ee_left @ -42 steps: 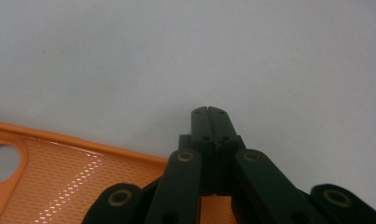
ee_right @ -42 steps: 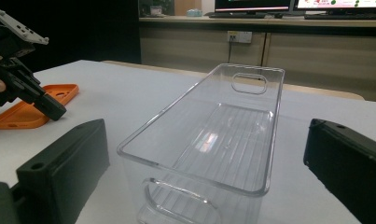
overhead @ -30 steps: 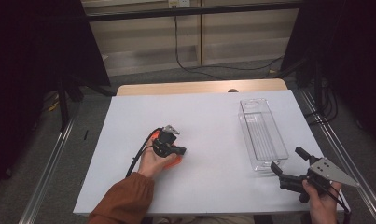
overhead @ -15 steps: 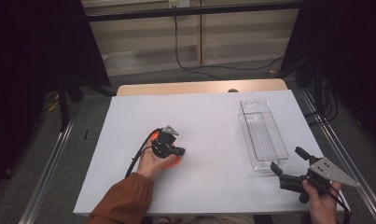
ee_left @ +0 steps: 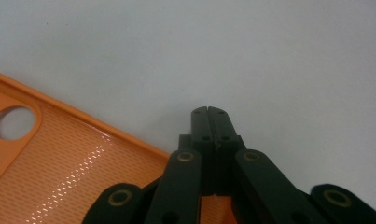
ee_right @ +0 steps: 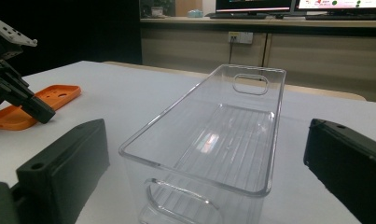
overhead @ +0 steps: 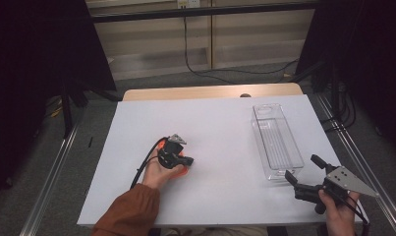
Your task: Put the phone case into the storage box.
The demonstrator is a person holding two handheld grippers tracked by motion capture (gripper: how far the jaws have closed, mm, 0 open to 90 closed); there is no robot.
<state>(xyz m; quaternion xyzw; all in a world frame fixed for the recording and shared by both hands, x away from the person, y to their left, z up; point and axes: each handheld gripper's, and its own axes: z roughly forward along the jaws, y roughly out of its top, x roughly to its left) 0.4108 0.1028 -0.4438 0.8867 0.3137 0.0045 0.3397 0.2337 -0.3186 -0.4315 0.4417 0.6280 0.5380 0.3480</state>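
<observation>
Nearest the tabletop's front edge, toward its right corner, the right tongs [overhead: 299,173] hang wide apart with nothing between them, aimed at the near short end of the clear bin [overhead: 277,140]; in the right gripper view the bin [ee_right: 213,140] sits squarely framed between the two black jaws, empty, its cut-out handle at the far end. Left of the middle of the tabletop, the left tongs [overhead: 185,161] are pressed fully together, the tips meeting on nothing, as the left gripper view shows [ee_left: 208,112]. They lie low over the orange case [overhead: 182,169], a flat phone-case-like shell with a raised rim and a round hole near one corner [ee_left: 73,158]; the tips themselves point past its edge onto bare white surface, so the case is touched or covered rather than gripped. From the right gripper view the case [ee_right: 34,107] lies flat on the tabletop, well apart from the bin. The step in hand looks like the approach to picking up the case, probably to put it into the bin. The next move likely calls for the left tongs to part, settle over the case's rim, and close on that thin wall, while the right tongs could steady the bin.
</observation>
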